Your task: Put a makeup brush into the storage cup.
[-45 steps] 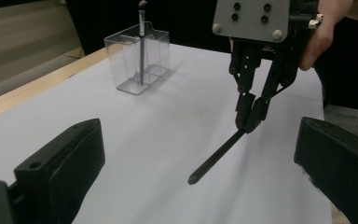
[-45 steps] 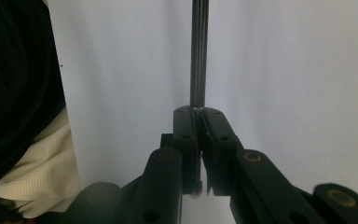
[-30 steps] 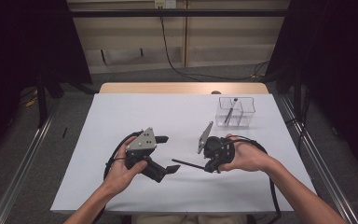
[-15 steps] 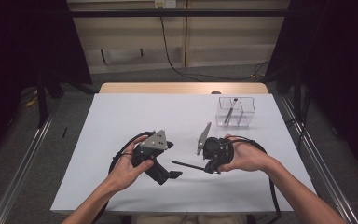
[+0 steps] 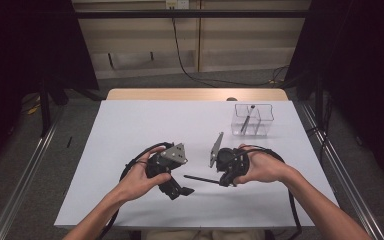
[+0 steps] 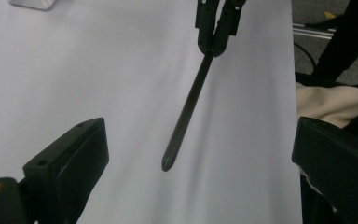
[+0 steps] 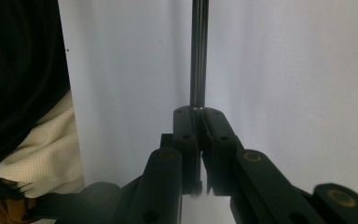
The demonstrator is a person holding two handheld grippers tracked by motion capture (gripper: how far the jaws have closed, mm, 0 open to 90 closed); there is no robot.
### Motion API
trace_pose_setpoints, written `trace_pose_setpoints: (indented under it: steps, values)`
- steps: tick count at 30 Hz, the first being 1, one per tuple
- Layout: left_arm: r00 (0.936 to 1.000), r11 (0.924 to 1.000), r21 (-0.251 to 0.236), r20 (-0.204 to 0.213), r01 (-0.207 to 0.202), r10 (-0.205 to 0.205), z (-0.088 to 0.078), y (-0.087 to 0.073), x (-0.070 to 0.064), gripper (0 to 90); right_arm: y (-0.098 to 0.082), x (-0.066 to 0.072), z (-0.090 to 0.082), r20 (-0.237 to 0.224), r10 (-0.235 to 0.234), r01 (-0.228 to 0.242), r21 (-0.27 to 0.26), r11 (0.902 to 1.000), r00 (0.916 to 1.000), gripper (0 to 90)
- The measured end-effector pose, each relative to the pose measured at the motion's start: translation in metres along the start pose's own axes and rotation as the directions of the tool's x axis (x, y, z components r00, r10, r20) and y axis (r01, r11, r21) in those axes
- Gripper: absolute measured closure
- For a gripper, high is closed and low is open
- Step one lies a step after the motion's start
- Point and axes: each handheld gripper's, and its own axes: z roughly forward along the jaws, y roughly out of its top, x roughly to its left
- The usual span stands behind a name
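The black rod [image 5: 201, 179] lies level just over the white table [image 5: 130, 125], in the near middle of it, its free tip pointing toward nine o'clock in the high view. My right gripper [image 5: 223, 182] has its jaws clamped tight on the rod's other end; in the right gripper view the rod [image 7: 199, 51] runs straight up toward twelve o'clock from between my closed pads [image 7: 186, 126]. My right hand [image 5: 260, 167] wraps the gripper body from the three o'clock side, and a cable loops back along that forearm.

My left gripper [image 5: 181, 192] sits just at nine o'clock of the rod's tip, apart from it, held by my left hand [image 5: 142, 180]. Its jaws stand wide apart with nothing between them; in the left gripper view the rod [image 6: 186, 112] hangs down from twelve o'clock, gripped at the top by the right gripper [image 6: 216, 39], and its rounded tip ends between my two spread fingers [image 6: 70, 158] without touching either.

Farther out, at about one o'clock from the rod, a clear plastic box [image 5: 253, 120] with a divider stands near the table's far right corner, well apart from both grippers, with a thin dark stick leaning inside it.
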Motion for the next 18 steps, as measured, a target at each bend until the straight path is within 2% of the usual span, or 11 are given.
trace_pose_setpoints:
  steps: [8,11,14,16,18]
  values:
    - [0.9983,0.9973,0.059,0.042,-0.043,0.041,0.005,0.001,-0.002,7.3,0.002,0.001,0.002,-0.012,-0.021,0.021,0.025,0.9995,0.9997,84.5]
    - [0.9993,0.9970,0.071,0.024,-0.029,0.027,0.008,0.001,-0.001,8.0,0.003,0.001,0.002,-0.013,-0.024,0.024,0.023,0.9994,0.9996,84.5]
    - [0.9991,0.9941,0.100,0.016,-0.041,0.040,0.010,0.001,-0.001,11.5,0.004,0.002,0.002,-0.013,-0.025,0.025,0.020,0.9995,0.9996,84.5]
    - [0.9992,0.9933,0.111,0.025,-0.033,0.030,0.012,0.001,0.000,12.8,0.004,0.002,0.002,-0.017,-0.029,0.029,0.021,0.9994,0.9995,84.5]
    - [0.9991,0.9921,0.122,0.037,-0.027,0.022,0.012,0.001,0.000,19.2,0.005,0.002,0.002,-0.019,-0.029,0.030,0.024,0.9993,0.9994,84.5]
